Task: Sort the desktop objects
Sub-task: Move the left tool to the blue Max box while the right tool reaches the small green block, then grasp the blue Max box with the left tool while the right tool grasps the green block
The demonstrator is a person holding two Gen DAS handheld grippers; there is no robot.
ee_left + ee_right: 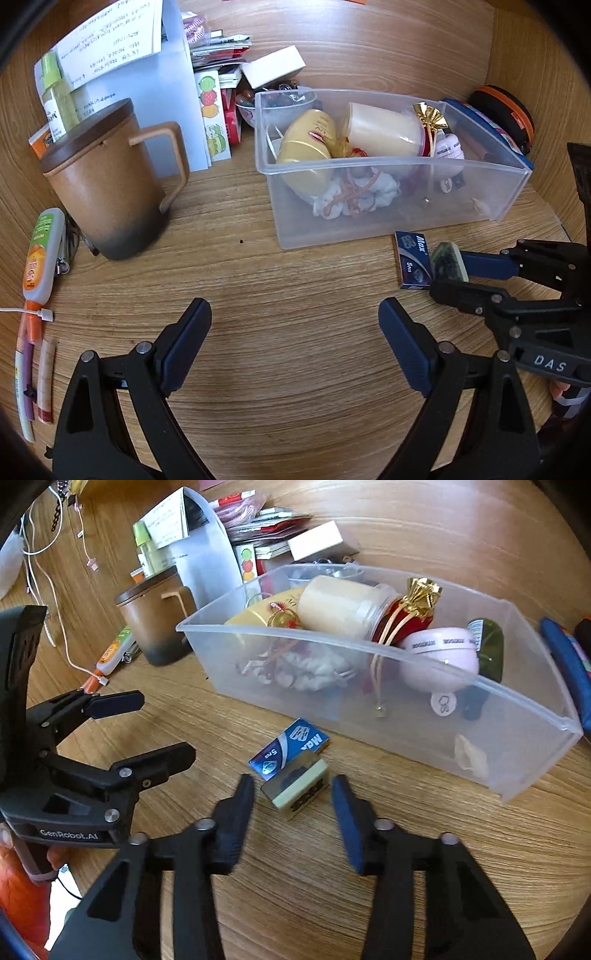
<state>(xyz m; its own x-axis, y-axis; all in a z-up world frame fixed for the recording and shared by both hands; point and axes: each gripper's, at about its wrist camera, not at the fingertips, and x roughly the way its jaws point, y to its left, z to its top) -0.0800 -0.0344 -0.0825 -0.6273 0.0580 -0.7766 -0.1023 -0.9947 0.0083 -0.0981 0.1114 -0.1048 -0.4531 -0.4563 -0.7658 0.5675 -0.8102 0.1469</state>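
Observation:
A small cream block with a dark top lies on the wooden desk, leaning against a blue "Max" box. My right gripper straddles the block, with a slim gap showing at each pad, so it is open. In the left wrist view the same block sits between the right gripper's fingertips, beside the blue box. My left gripper stands wide open over bare desk with nothing between its fingers. It also appears at the left of the right wrist view, as the left gripper.
A clear plastic bin full of jars, a gold-tied pouch and cloth stands just behind the block. A lidded brown mug, a glue bottle, pens, a cable, and papers and boxes sit left and behind. Pouches lie at the far right.

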